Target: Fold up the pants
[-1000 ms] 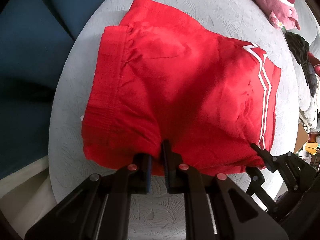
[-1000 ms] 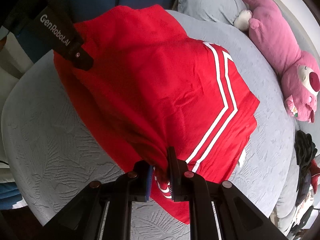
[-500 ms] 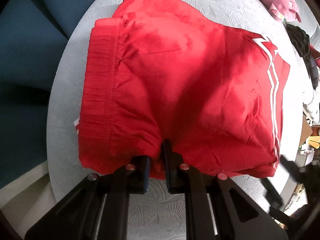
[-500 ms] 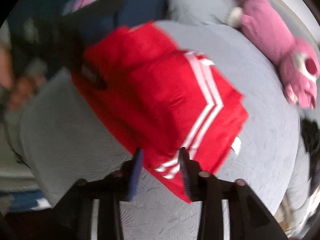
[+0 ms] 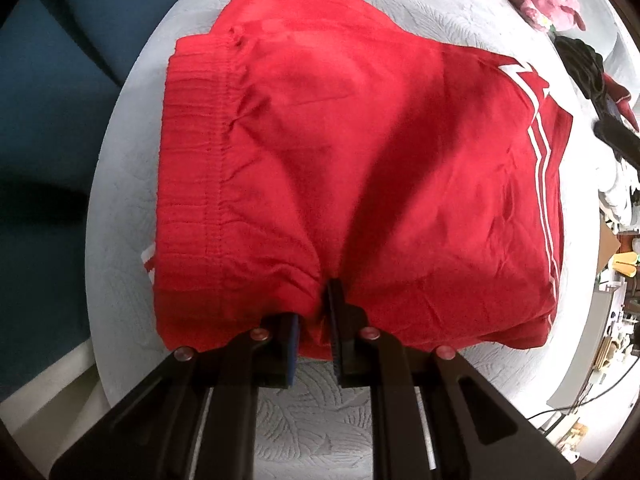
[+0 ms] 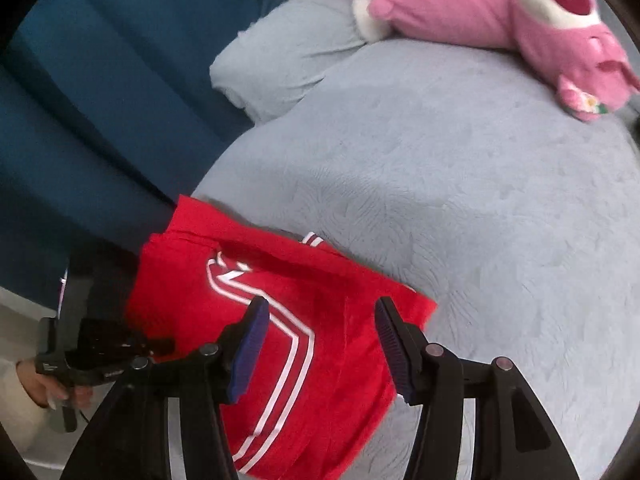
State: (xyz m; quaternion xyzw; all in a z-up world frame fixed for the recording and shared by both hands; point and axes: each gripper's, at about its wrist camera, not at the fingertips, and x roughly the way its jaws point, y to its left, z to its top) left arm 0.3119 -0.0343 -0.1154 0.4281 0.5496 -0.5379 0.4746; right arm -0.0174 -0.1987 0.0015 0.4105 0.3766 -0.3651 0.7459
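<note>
Pants (image 5: 360,184) are laid folded on the grey bed (image 5: 312,420). Near edge is pinched by the left gripper (image 5: 316,320). Right gripper (image 6: 320,344) has just been opening, nothing between its pads. Next fold probably requires a fresh right-side grasp.
</note>
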